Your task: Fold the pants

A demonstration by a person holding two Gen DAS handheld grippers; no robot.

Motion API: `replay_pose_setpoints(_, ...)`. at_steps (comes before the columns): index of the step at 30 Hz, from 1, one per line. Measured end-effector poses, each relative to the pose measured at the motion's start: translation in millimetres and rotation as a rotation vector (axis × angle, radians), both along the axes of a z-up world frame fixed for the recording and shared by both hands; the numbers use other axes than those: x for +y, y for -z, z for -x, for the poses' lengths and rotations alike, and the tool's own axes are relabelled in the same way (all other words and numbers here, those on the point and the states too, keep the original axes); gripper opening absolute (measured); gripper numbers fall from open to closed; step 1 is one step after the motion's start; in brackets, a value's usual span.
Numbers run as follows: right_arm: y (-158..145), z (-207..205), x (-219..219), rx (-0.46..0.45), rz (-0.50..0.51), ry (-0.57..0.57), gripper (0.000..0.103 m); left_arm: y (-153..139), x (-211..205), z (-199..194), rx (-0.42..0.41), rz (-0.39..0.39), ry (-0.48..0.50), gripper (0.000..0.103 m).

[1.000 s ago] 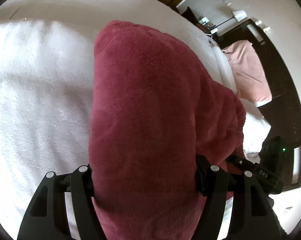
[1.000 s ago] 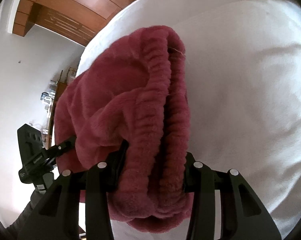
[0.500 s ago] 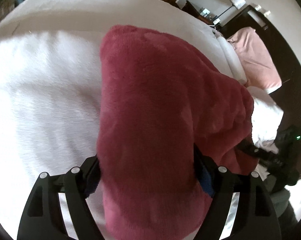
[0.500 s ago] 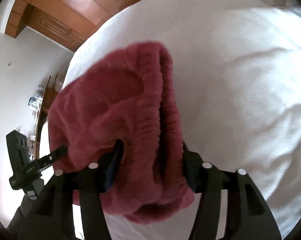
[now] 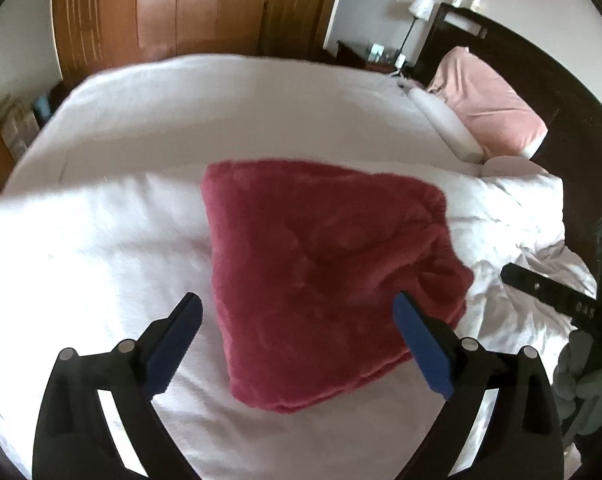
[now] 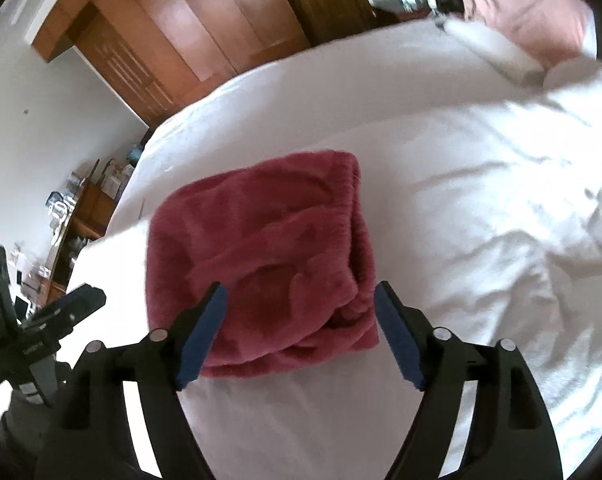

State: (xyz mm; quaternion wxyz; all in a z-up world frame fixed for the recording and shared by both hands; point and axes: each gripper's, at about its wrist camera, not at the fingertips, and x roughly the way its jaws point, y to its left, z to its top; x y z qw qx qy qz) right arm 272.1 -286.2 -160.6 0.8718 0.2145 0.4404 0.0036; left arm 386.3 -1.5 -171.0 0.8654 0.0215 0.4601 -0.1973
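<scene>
The dark red fleece pants lie folded into a thick square bundle on the white bed. My left gripper is open and empty, raised above the bundle's near edge. The pants also show in the right wrist view, with the ribbed waistband along the right side. My right gripper is open and empty, just above the bundle's near edge. Each gripper shows at the edge of the other's view: the right one and the left one.
A pink pillow and a white pillow lie at the head of the bed by a dark headboard. Wooden wardrobe doors stand beyond the bed. A cluttered side table stands at the left.
Both grippers have let go of the pants and pulled back and up. The bundle now rests flat on the bed, and both pairs of jaws have opened.
</scene>
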Motion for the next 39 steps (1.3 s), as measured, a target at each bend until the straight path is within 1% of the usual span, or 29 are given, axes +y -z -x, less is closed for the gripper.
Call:
replay_pose_setpoints(3, -21.6, 20.1, 6.5, -0.047, 0.051, -0.007, 0.086, -20.6, -3.2, 15.8, -0.049, -0.029, -0.009, 0.096)
replay_pose_setpoints(6, -33.8, 29.5, 9.8, -0.065, 0.086, -0.021, 0.092, -39.9, -10.1, 32.1, -0.106, -0.051, 0.004, 0.096)
replay_pose_setpoints(10, -49.2, 42.1, 16.2, -0.091, 0.13, -0.045, 0.094, -62.0, -16.8, 51.9, -0.165, -0.071, 0.013, 0.097)
replay_pose_setpoints(14, -63.2, 51.2, 26.6, -0.107, 0.162, -0.068, 0.096, -78.3, -17.8, 61.9, -0.181, -0.063, -0.009, 0.098)
replay_pose_setpoints(16, -69.1, 54.7, 29.2, -0.118, 0.174, -0.073, 0.097, -84.6, -15.7, 66.8, -0.189, -0.059, -0.036, 0.098)
replay_pose_setpoints(20, -79.4, 61.7, 31.4, -0.138, 0.181, -0.075, 0.098, -91.2, -11.5, 76.2, -0.208, -0.043, -0.069, 0.098)
replay_pose_setpoints(22, -81.9, 64.4, 33.6, -0.146, 0.195, -0.076, 0.099, -94.1, -10.7, 81.5, -0.23, -0.055, -0.081, 0.098)
replay_pose_setpoints(24, -83.8, 66.8, 35.6, -0.151, 0.206, -0.08, 0.099, -96.3, -11.4, 85.2, -0.254, -0.079, -0.092, 0.098)
replay_pose_setpoints(28, -86.6, 69.2, 37.7, -0.158, 0.211, -0.088, 0.099, -99.9, -14.3, 89.7, -0.299, -0.158, -0.129, 0.098)
replay_pose_setpoints(32, -90.5, 71.7, 43.3, -0.172, 0.236, -0.099, 0.099, -101.4, -18.9, 92.6, -0.319, -0.241, -0.175, 0.098)
replay_pose_setpoints(34, -91.8, 73.1, 47.1, -0.177, 0.254, -0.112, 0.099, -101.4, -21.5, 94.7, -0.332, -0.272, -0.183, 0.098)
replay_pose_setpoints(37, -91.2, 74.2, 50.0, -0.179, 0.263, -0.125, 0.099, -101.6, -24.0, 98.4, -0.339, -0.284, -0.168, 0.098)
replay_pose_setpoints(39, -90.8, 74.7, 51.2, -0.178, 0.266, -0.129, 0.099, -100.8, -25.3, 98.5, -0.33, -0.285, -0.154, 0.098)
